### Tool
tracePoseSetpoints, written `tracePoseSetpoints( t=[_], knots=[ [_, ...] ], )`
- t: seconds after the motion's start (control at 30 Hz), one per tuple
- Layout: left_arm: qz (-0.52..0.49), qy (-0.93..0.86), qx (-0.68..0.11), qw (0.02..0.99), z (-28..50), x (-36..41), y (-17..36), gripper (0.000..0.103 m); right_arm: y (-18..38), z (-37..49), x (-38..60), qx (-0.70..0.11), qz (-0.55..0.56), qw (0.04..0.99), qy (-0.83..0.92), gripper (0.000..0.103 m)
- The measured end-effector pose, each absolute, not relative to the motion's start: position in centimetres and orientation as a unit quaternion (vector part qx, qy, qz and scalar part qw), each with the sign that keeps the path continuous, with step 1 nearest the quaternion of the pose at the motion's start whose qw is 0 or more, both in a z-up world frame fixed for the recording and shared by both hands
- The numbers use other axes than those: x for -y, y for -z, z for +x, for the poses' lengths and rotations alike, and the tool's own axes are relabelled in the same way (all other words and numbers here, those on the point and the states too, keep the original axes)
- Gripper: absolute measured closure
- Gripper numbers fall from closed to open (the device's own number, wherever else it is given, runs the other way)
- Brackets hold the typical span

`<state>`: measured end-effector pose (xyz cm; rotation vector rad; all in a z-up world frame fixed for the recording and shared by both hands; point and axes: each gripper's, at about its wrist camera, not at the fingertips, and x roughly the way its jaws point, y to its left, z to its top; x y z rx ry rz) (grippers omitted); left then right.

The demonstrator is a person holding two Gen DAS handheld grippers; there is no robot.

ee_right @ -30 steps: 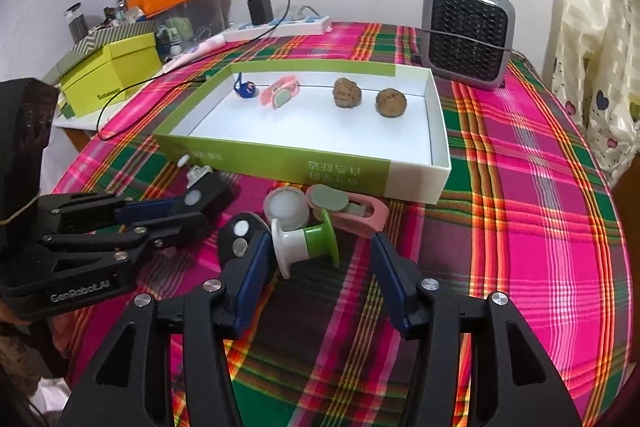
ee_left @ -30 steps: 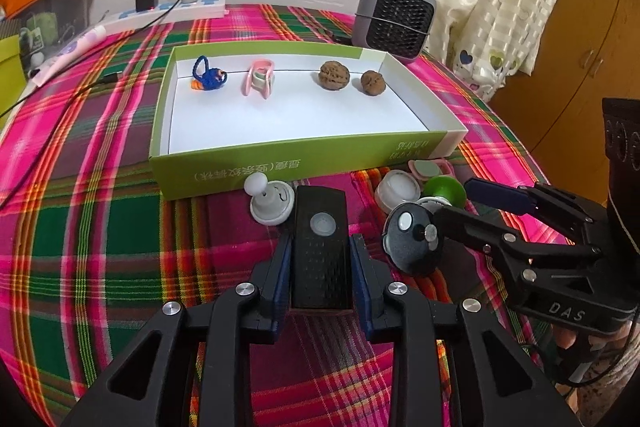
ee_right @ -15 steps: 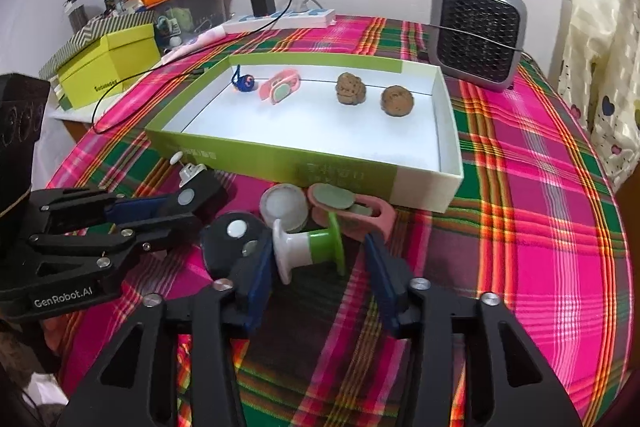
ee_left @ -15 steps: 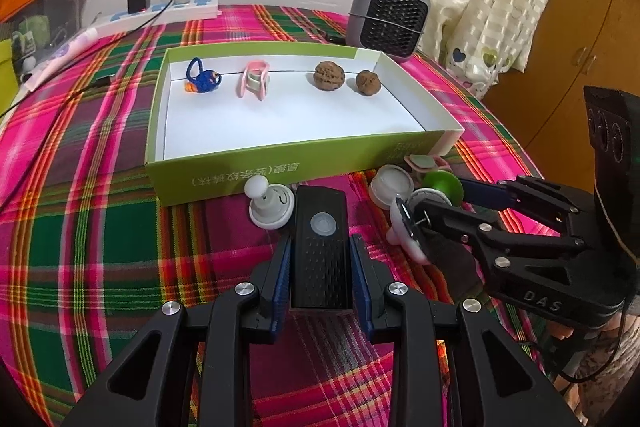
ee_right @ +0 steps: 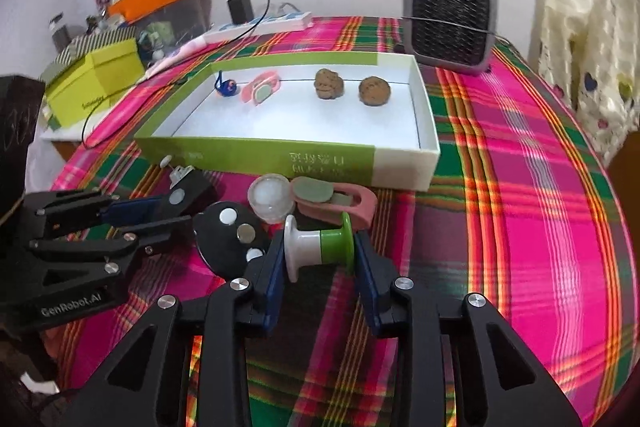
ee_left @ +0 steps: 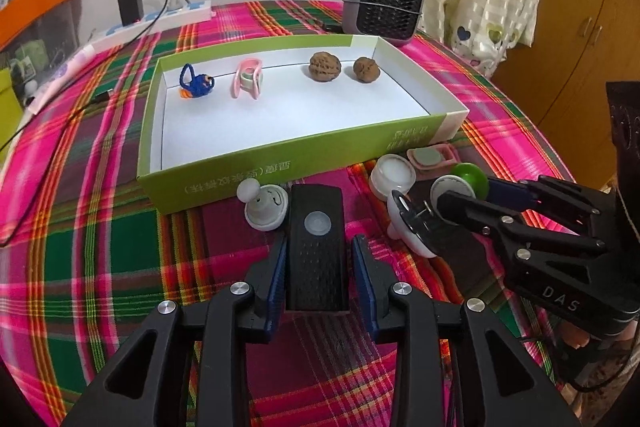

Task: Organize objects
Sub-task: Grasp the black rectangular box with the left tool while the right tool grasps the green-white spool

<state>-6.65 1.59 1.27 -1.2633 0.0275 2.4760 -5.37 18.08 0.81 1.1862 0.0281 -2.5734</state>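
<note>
1. Down on the plaid-covered bench [ee_left: 100, 247], the left gripper [ee_left: 318, 259] has its fingers either side of a black remote [ee_left: 316, 243] lying flat; the jaws are opening, and narrow gaps show between the blue pads and the remote's sides.
2. Beside the remote's far left corner sits a white knobbed cap [ee_left: 266, 205], touching the remote.
3. The right gripper [ee_right: 320, 263] has a white-and-green spool [ee_right: 318, 249] on its side between its fingers; the jaws are closing and the pads look pressed against both flanges.
4. Behind the spool lie a round white lid [ee_right: 269, 201] and a pink clip [ee_right: 336, 203], just before the green tray [ee_right: 256, 157].
5. Along the tray's far wall stand a blue trinket [ee_left: 196, 85], another pink clip [ee_left: 248, 79] and two walnuts [ee_left: 325, 66].
</note>
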Motion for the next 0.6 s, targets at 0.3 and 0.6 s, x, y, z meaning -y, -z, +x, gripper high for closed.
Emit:
tracePoseSetpoints(
  t=[0.3, 0.6],
  knots=[
    [-0.438, -0.885, 0.025, 0.159, -6.2, -1.1, -1.1, 0.075, -0.8, -5.0, -17.0, -0.043, 0.415, 0.155, 0.896, 0.069],
    [-0.434, -0.891, 0.021, 0.129, -6.2, -1.8, -1.2, 0.078, -0.8, -4.8, -17.1, -0.045, 0.412, 0.163, 0.895, 0.069]
  ],
)
